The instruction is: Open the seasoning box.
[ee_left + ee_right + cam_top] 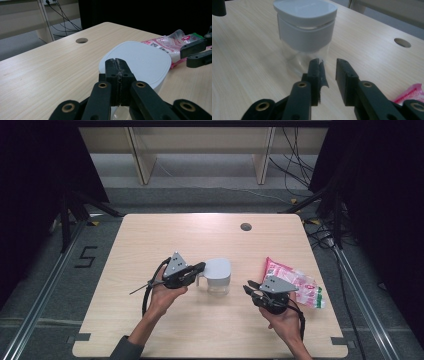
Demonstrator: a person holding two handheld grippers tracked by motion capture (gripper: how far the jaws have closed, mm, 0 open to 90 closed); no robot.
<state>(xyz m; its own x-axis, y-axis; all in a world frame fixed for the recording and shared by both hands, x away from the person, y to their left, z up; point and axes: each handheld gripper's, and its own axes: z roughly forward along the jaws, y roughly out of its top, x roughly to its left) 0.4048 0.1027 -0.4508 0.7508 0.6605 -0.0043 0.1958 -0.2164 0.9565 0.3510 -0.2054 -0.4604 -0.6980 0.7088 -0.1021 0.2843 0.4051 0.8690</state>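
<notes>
A clear container with a pale grey lid (218,270) stands near the table's middle. My left gripper (201,266) reaches it from the left, jaws shut. In the left gripper view its tips (116,61) sit pressed together at the near rim of the lid (140,60); I cannot tell whether anything thin is pinched there. My right gripper (248,285) is to the container's right, pointing at it. In the right gripper view its jaws (328,61) stand a little apart, nothing between them, short of the container (305,22). A pad strip hangs loose on one jaw.
A pink and clear snack bag (295,280) lies at the table's right, behind my right hand, also in the left gripper view (172,41). A round cable hole (245,226) sits near the far edge. Black curtains and metal frames flank the table (150,235).
</notes>
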